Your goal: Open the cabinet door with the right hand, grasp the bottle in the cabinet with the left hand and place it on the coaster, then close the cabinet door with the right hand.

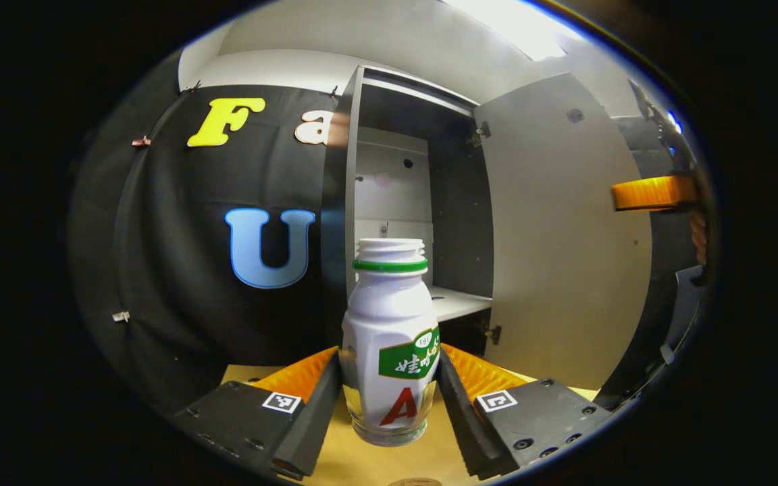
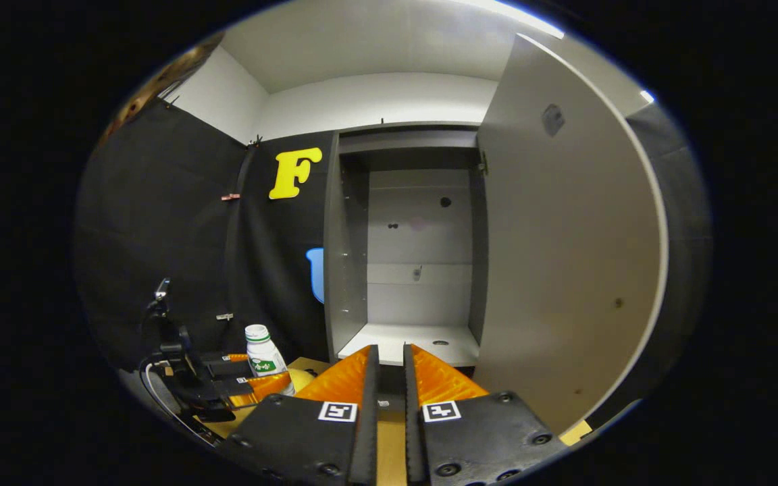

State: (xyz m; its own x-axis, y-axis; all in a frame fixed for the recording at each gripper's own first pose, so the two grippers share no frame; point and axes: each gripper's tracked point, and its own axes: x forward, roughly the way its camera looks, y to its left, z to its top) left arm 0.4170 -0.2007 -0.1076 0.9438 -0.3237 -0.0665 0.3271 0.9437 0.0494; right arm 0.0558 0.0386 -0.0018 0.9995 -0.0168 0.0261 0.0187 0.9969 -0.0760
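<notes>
Between the left gripper fingers stands the bottle, pinched upright just over the table, out of the open cabinet. Lower it straight onto the coaster (barely visible). The right gripper, fingers nearly together, waits by the door.

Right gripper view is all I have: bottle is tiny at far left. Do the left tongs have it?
Observer: Yes. Left gripper view shows both fingers of the left tongs pressing the upright bottle.
Operator: Out of the cabinet?
Observer: Yes, it is in front of the cabinet, base low over the tan table.
Operator: Where am I?
Observer: Your right tongs sit by the open door's free edge.
</notes>
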